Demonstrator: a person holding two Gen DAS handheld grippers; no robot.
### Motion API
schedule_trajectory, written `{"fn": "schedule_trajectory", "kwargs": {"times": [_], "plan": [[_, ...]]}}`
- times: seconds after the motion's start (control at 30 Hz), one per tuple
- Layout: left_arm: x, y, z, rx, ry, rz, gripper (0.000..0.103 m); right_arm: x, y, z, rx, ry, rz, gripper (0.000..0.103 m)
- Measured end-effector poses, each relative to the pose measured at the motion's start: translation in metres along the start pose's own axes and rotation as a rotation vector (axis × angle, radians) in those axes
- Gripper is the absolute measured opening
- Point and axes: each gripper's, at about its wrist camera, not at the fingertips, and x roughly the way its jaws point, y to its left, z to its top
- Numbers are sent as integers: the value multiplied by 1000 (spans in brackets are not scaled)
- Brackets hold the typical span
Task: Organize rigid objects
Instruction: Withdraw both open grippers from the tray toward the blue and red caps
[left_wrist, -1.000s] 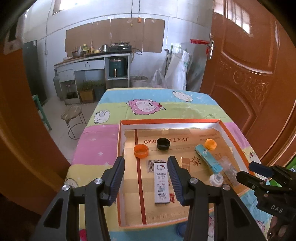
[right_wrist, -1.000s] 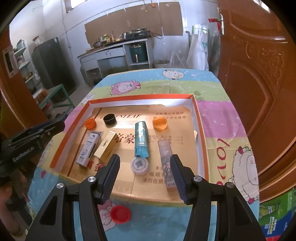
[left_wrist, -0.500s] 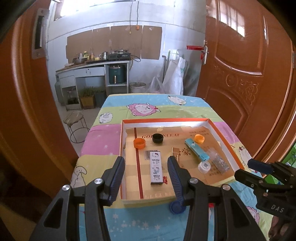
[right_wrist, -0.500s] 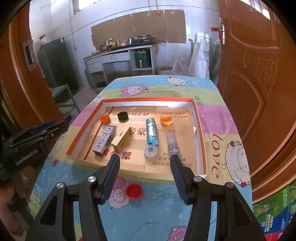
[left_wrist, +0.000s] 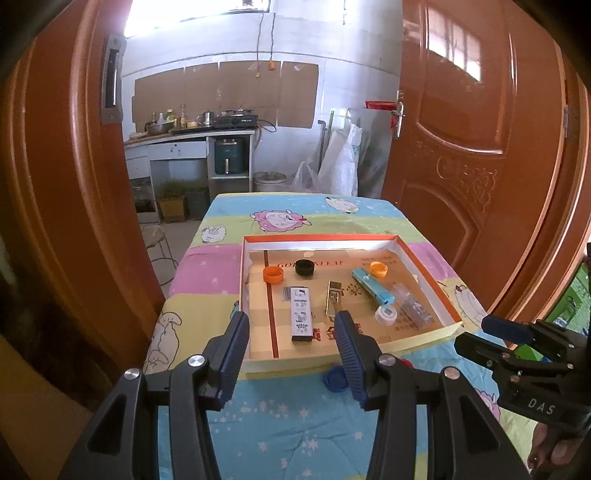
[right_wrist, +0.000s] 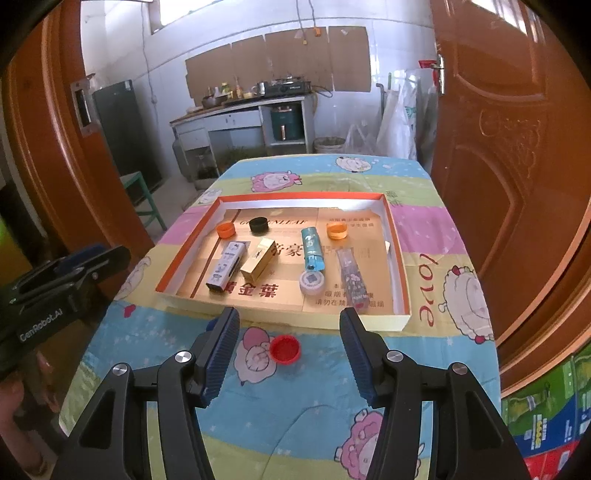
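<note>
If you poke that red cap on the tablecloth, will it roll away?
Probably not. The red cap lies flat on the tablecloth, so a nudge would likely slide it, not roll it. It looks small and plastic, so probably light and stiff. Tipped on edge, its round rim could roll.

Daylight pours from high windows (left_wrist: 192, 14), overexposed. Both views are sharp. Fisheye bends the doors (right_wrist: 517, 147); corners go black.

A glossy varnished wooden door (right_wrist: 517, 155) stands at three o'clock; the cardboard tray (right_wrist: 400, 258) looks matt, the printed tablecloth (right_wrist: 295, 417) soft cloth, the gold box (right_wrist: 258, 258) shiny.
</note>
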Motion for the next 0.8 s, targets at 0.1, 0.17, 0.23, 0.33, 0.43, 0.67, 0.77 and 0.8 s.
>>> {"fn": "schedule_trajectory", "kwargs": {"times": [0.1, 0.17, 0.23, 0.33, 0.43, 0.67, 0.77, 0.8], "plan": [[-6, 0, -4, -1, -3, -2, 48, -5, 2, -4, -1, -1, -2, 58], [-10, 0, -6, -5, -6, -9, 48, -6, 4, -7, -3, -1, -4, 58], [-13, -1, -9, -2, -8, -10, 48, -8, 5, -11, -4, 0, -6, 58], [-15, -2, -14, 2, -9, -13, 48, -8, 6, -17, -5, 7, -6, 58], [-15, -4, -19, 0, -4, -24, 48, -4, 8, -25, -10, 19, -11, 58], [-10, -6, -30, 7, 15, -25, 48, 8, 8, -41, -7, 47, -15, 58], [-7, -8, -35, 15, 23, -20, 48, 14, 6, -47, -5, 56, -12, 58], [-5, -9, -38, 18, 30, -23, 48, 15, 6, -47, -4, 58, -13, 58]]}}
